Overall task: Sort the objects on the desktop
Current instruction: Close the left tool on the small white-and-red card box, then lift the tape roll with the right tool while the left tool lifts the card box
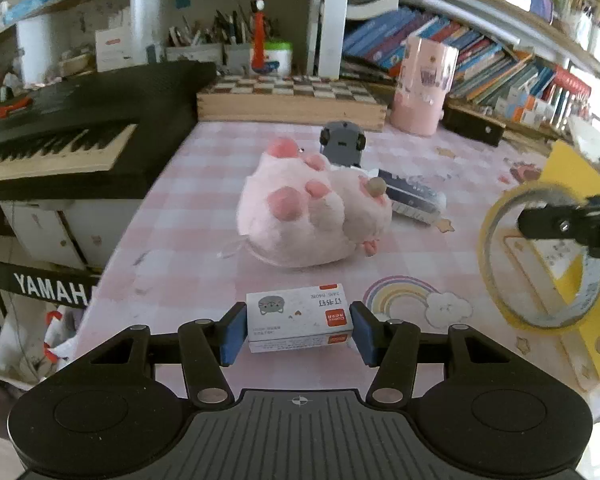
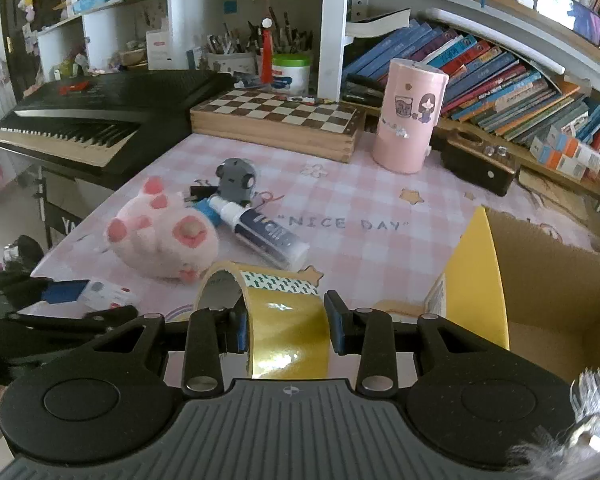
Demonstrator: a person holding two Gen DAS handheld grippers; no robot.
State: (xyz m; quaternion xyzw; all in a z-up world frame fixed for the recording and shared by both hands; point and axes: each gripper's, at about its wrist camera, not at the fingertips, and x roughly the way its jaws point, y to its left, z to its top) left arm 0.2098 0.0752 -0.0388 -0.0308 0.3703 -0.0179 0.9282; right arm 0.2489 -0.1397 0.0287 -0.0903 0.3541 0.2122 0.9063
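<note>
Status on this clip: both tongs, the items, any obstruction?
Left tongs flanking small white staple box, contact unclear. Right tongs shut on yellow tape roll, near open cardboard box. Nothing blocking.

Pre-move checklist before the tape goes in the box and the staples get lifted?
1. Right gripper shut on tape roll: ok, both pads press its sides.
2. Tape roll off the table: ok, the left view shows it held up in the air.
3. Box open and near the tape: ok, open top at right.
4. Staple box between left gripper fingers: ok, centred.
5. Left pads pressing the staple box: cannot tell; they look just at its ends.
6. Plush toy away from the staple box: ok, a gap shows.
</note>
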